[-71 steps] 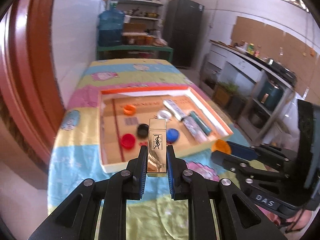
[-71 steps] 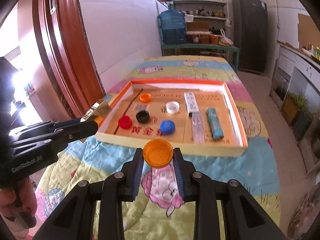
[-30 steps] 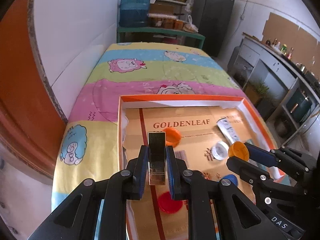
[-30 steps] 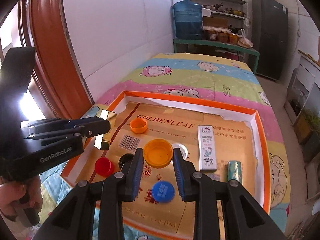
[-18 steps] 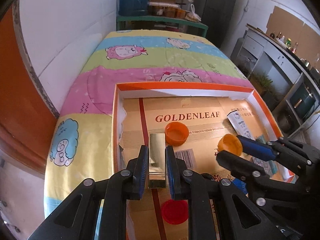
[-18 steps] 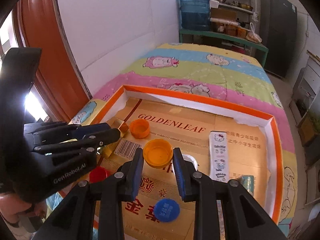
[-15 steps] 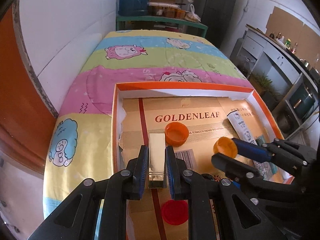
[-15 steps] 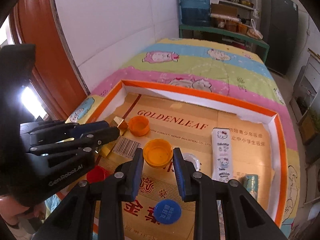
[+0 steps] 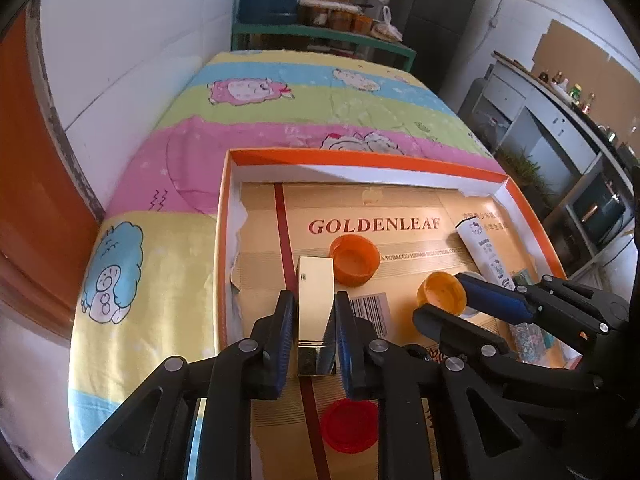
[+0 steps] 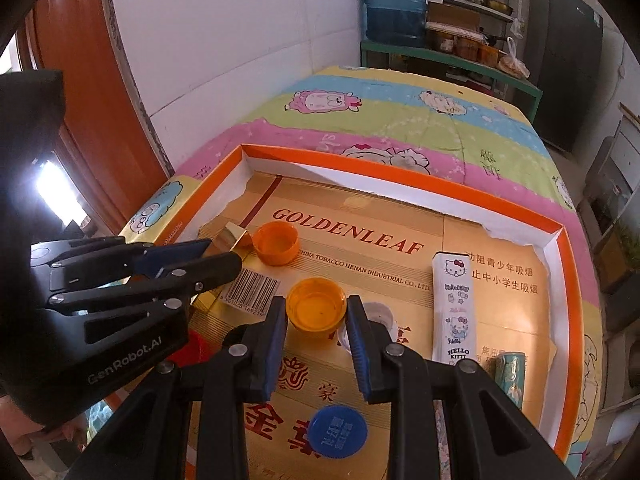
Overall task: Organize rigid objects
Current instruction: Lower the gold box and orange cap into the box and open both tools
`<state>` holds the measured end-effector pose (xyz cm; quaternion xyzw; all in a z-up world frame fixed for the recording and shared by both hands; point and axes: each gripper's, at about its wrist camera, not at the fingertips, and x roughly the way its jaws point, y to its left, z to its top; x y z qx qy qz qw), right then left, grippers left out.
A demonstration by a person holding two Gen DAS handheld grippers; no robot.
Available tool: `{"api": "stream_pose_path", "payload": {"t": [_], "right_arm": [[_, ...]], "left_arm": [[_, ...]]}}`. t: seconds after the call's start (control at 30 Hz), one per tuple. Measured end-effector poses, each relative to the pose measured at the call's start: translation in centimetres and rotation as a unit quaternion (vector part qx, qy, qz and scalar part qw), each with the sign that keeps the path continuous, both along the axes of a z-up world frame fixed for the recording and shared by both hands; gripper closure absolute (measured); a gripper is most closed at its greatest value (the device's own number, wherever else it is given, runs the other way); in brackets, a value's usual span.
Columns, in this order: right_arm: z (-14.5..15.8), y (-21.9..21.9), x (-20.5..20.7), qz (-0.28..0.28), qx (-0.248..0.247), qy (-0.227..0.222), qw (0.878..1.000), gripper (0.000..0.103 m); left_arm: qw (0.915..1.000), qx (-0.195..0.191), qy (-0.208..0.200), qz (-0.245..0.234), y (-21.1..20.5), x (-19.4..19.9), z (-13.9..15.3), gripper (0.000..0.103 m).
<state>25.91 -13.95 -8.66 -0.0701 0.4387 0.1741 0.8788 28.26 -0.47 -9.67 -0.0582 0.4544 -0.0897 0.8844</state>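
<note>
My left gripper [image 9: 314, 320] is shut on a gold rectangular case [image 9: 315, 304], low over the left part of the orange-rimmed box [image 9: 360, 157]. The case's tip shows in the right wrist view [image 10: 234, 236] beside an orange cap [image 10: 277, 246]. My right gripper [image 10: 316, 322] is shut on a yellow-orange cap [image 10: 317, 306], held over the box's middle; it also shows in the left wrist view [image 9: 442, 294]. The box rim also shows in the right wrist view [image 10: 400, 176].
In the box lie a red cap [image 9: 351, 426], a blue cap [image 10: 339, 431], a white cap [image 10: 378, 314], a Hello Kitty packet [image 10: 454, 306] and a teal tube [image 10: 509, 376]. A striped cartoon cloth [image 9: 280, 100] covers the table. A wall and a red door frame stand at left.
Both grippers moved forward from the table's front edge to over the box and lowered toward its floor, each still holding its object.
</note>
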Motion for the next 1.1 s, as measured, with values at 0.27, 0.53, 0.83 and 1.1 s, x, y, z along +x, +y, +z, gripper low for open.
{"api": "stream_pose_path", "payload": {"t": [0.27,0.53,0.83,1.1], "right_arm": [[0.1,-0.1,-0.1,-0.004,0.005,-0.005,1.0,0.072],[0.7,-0.7,-0.6,-0.019,0.013,-0.016,1.0,0.072],[1.5,-1.1,-1.8,-0.032,0.011,-0.033,0.999,0.072],[2.3,-2.0,-4.2,-0.054,0.027,-0.04,0.997,0.072]], "left_arm": [[0.9999,-0.014,-0.004,-0.005,0.2,0.0,-0.1,0.074],[0.9997,-0.014,-0.019,-0.009,0.0,-0.5,0.5,0.07],[0.9992,-0.014,-0.037,-0.004,0.0,-1.8,1.7,0.07],[0.9981,0.012,-0.058,0.018,-0.3,-4.2,3.0,0.07]]}}
